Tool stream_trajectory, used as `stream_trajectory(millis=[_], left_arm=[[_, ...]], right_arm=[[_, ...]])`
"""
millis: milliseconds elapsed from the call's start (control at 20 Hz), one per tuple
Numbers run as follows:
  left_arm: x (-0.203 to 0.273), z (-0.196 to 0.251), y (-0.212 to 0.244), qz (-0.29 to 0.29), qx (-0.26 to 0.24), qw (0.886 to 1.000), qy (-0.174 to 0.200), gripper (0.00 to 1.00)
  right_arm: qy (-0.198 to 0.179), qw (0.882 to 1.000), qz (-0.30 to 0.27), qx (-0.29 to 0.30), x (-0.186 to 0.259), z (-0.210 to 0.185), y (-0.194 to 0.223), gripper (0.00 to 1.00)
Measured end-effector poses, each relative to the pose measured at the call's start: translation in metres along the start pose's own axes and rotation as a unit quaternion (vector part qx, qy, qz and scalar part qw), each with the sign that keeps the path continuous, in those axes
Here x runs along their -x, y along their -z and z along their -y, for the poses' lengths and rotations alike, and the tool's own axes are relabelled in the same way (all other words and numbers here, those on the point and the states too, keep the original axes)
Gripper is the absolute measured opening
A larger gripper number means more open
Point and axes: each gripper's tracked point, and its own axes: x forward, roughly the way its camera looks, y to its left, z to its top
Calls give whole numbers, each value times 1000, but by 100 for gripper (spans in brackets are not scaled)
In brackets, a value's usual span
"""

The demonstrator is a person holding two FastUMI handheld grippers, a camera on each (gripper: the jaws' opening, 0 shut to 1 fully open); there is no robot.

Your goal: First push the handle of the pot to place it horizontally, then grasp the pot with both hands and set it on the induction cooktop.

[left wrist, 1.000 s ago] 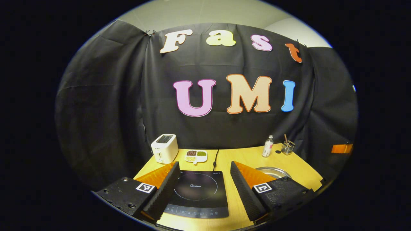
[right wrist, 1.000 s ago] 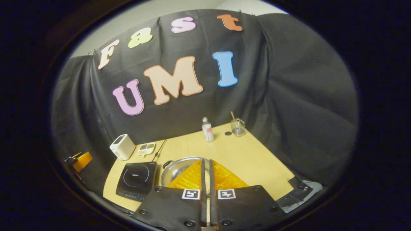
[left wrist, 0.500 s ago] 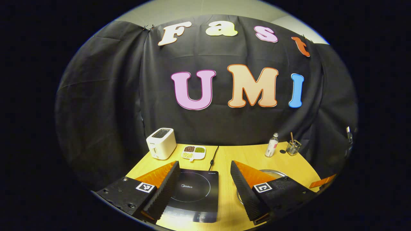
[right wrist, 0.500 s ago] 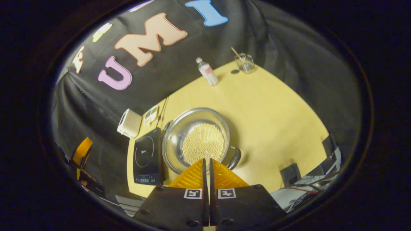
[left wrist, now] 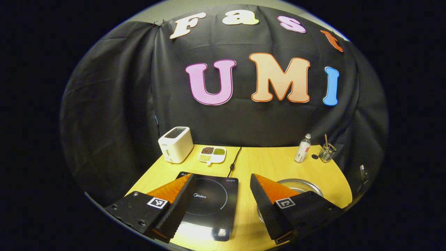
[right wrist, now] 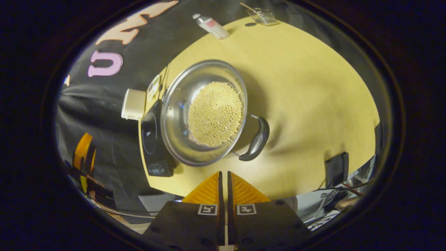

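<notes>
A steel pot point(right wrist: 177, 115) with a dotted bottom stands on the wooden table point(right wrist: 306, 90), right beside the black induction cooktop point(right wrist: 150, 134). One black handle point(right wrist: 257, 141) sticks out on the pot's side away from the cooktop. My right gripper point(right wrist: 223, 173) is shut with nothing in it; it looks down from above the table's front edge, short of the handle. In the left gripper view, my left gripper point(left wrist: 220, 179) is open and empty above the cooktop point(left wrist: 212, 198). The pot's rim point(left wrist: 306, 183) shows behind its right finger.
A white toaster point(left wrist: 175, 144), a divided dish of beans point(left wrist: 212, 155) and the cooktop's cable point(left wrist: 235, 162) sit at the back left. A small bottle point(left wrist: 303, 152) and a glass with a stick point(left wrist: 327, 152) stand at the back right. Bare table point(left wrist: 271, 162) lies between.
The right gripper has tipped downward, so it now sees the pot and its handle from above; it stays shut. The left gripper has shifted slightly over the cooktop and stays open.
</notes>
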Motion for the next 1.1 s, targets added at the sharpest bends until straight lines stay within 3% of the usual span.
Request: stream_trajectory(millis=[50,100,150,250,400,500,1100], left_arm=[[-2,1,0,-2,0,1000,0,96],[-3,2,3,-6,0,1000,0,96],[-6,3,3,-9,-1,1000,2,96],[-9,4,6,-14,-3,1000,3,95],[-14,6,10,-23,-5,1000,6,95],[-16,6,11,-27,-7,1000,7,95],[-20,5,17,-38,2,999,12,95]], right_arm=[[2,1000,-10,-3,-6,1,4,6],[3,1000,-20,-9,-10,1,6,0],[4,1000,-25,-13,-16,2,8,7],[8,999,-29,-16,-25,5,6,9],[12,999,-28,-22,-35,7,-2,8],[19,999,-30,-29,-38,11,-5,2],[49,997,-7,-55,-37,34,-34,2]])
